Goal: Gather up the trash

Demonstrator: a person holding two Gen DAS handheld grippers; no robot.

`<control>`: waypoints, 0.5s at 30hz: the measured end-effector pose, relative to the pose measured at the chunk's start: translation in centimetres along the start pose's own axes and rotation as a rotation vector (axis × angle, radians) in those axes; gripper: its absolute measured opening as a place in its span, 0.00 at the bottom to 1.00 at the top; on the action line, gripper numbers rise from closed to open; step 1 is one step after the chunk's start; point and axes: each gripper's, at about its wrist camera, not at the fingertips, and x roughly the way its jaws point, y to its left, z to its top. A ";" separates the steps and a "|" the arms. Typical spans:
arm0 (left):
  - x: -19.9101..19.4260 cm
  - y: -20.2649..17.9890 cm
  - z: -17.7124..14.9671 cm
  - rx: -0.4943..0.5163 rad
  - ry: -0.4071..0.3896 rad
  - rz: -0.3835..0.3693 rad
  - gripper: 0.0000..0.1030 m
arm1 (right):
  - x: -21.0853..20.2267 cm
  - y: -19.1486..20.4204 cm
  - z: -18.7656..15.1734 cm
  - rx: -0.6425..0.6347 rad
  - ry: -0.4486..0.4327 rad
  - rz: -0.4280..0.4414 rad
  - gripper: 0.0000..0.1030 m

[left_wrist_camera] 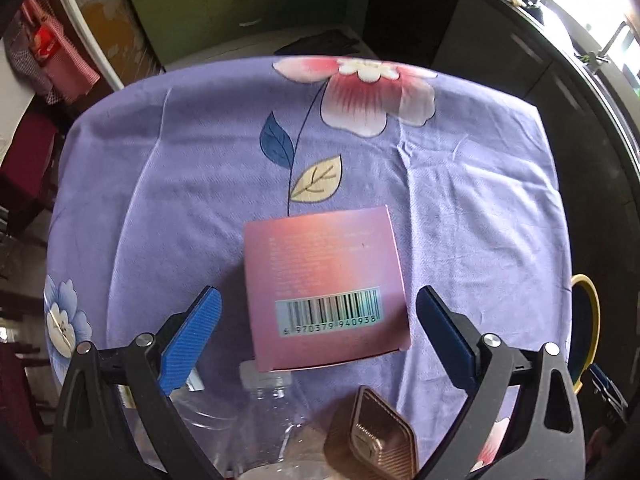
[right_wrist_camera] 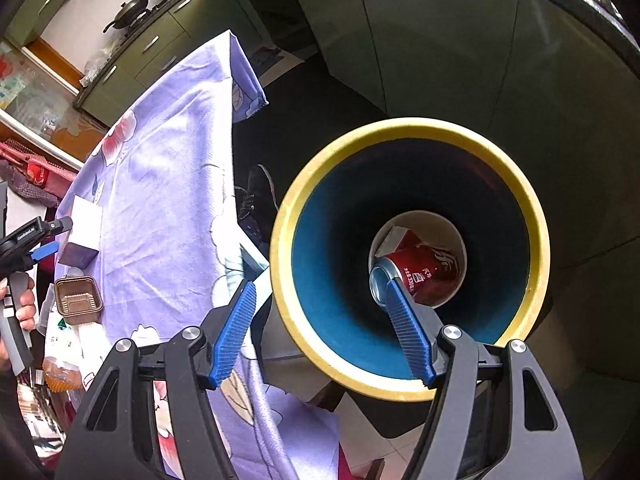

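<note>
A pink box (left_wrist_camera: 324, 288) with a barcode lies on the purple flowered tablecloth (left_wrist_camera: 200, 160). My left gripper (left_wrist_camera: 318, 312) is open, its fingers on either side of the box's near end. A clear plastic bottle (left_wrist_camera: 268, 412) and a brown plastic tray (left_wrist_camera: 372, 440) lie nearer the camera. My right gripper (right_wrist_camera: 320, 300) is open and empty above a yellow-rimmed blue bin (right_wrist_camera: 408, 256). A red can (right_wrist_camera: 420, 276) and a white piece lie at the bin's bottom. In the right wrist view the box (right_wrist_camera: 82, 236), the tray (right_wrist_camera: 78, 300) and the left gripper (right_wrist_camera: 36, 240) show on the table.
The bin's rim (left_wrist_camera: 588, 320) shows at the table's right edge. Green cabinets (left_wrist_camera: 200, 12) stand behind the table. An orange-filled packet (right_wrist_camera: 60, 372) lies at the table's near edge. A dark shoe (right_wrist_camera: 256, 196) stands on the floor beside the table.
</note>
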 end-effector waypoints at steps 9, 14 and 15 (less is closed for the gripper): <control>2.1 -0.9 0.2 0.016 0.030 0.040 0.74 | 0.5 -0.7 -0.3 0.007 0.006 0.013 0.65; 2.2 -1.2 0.7 0.047 0.024 0.041 0.72 | 0.5 -0.5 -0.4 0.005 0.006 0.016 0.65; 2.1 -1.3 0.8 0.057 0.021 0.040 0.71 | 0.5 -0.4 -0.5 0.004 0.006 0.016 0.65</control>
